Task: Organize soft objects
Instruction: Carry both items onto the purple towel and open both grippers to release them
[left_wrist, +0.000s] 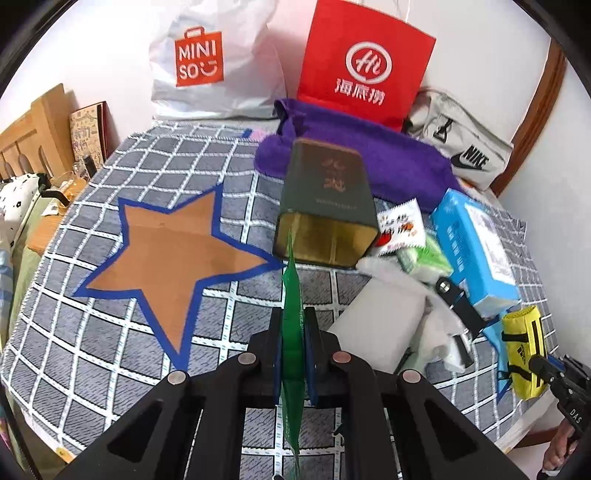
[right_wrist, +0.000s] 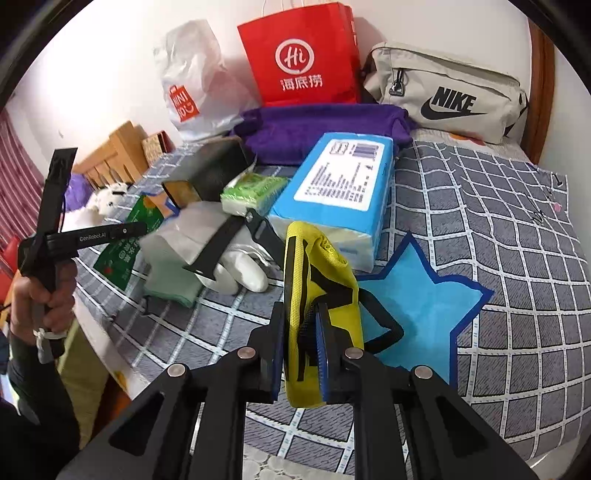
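Observation:
My left gripper (left_wrist: 293, 314) is shut on a thin green packet (left_wrist: 291, 280), held edge-on above the grey checked bedcover (left_wrist: 110, 350). To its left lies a brown star with a blue border (left_wrist: 173, 258). My right gripper (right_wrist: 300, 308) is shut on a yellow pouch with black straps (right_wrist: 321, 258), lifted over a light blue star (right_wrist: 424, 306). The right wrist view also shows the green packet (right_wrist: 125, 243) at the far left, in the other gripper, which a hand holds. The yellow pouch (left_wrist: 522, 347) appears at the right edge of the left wrist view.
A pile sits mid-bed: a dark green tin (left_wrist: 325, 206) on its side, a purple towel (left_wrist: 388, 162), a blue tissue pack (right_wrist: 343, 192), a green tissue pack (right_wrist: 255, 188), a white glove (right_wrist: 240, 269). Red bag (right_wrist: 306, 55), white bag (left_wrist: 207, 62) and grey Nike bag (right_wrist: 450, 96) line the wall.

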